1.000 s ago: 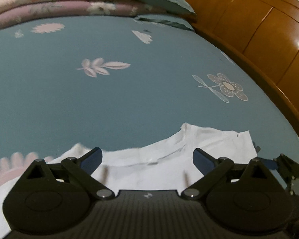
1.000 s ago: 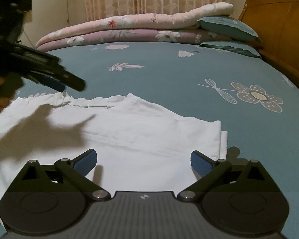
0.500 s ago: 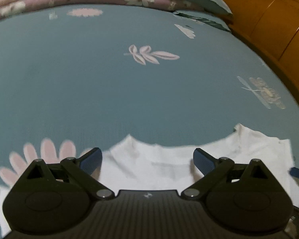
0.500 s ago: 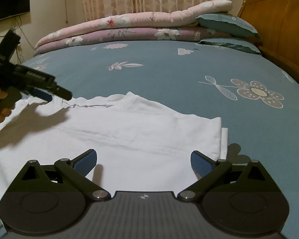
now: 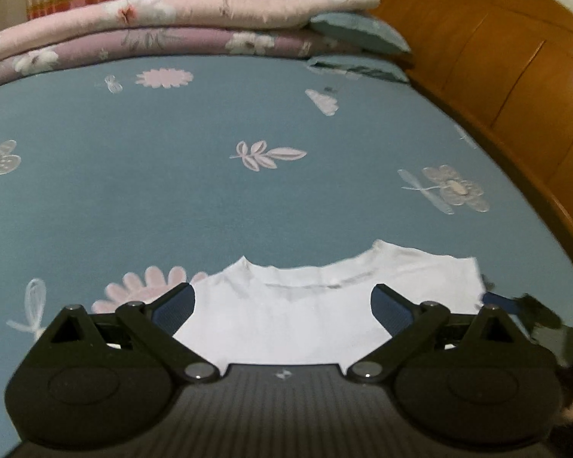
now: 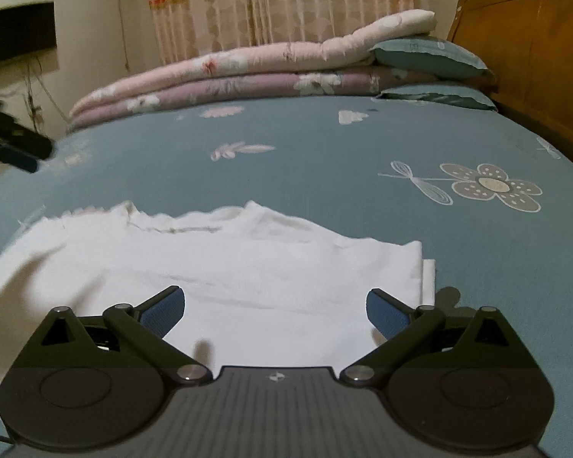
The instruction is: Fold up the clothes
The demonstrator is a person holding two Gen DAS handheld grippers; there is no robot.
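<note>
Blue floral bedsheet (image 6: 324, 175) across the whole bed, stacked quilts (image 6: 248, 76) and pillows (image 6: 428, 57) at the far edge, wooden headboard (image 5: 515, 87) on the right. White T-shirt (image 6: 248, 286) flat on the sheet near the front edge, collar (image 5: 313, 278) facing away, right side already doubled under: two stacked edges visible at the right border (image 6: 426, 278). Left side spread out toward the frame edge, slightly rumpled by the collar. Left gripper (image 5: 282, 305) spread wide, holding nothing, hovering just above the collar area. Right gripper (image 6: 275, 307) also spread wide and empty, low over the shirt body near the folded edge. Judged mid-fold: one side turned in, other side apparently flat. Next move likely calls for pinching the left shoulder and hem, then carrying that side over toward the middle while keeping the doubled edge aligned. Thin cloth, so shallow approach needed to catch one layer only.
</note>
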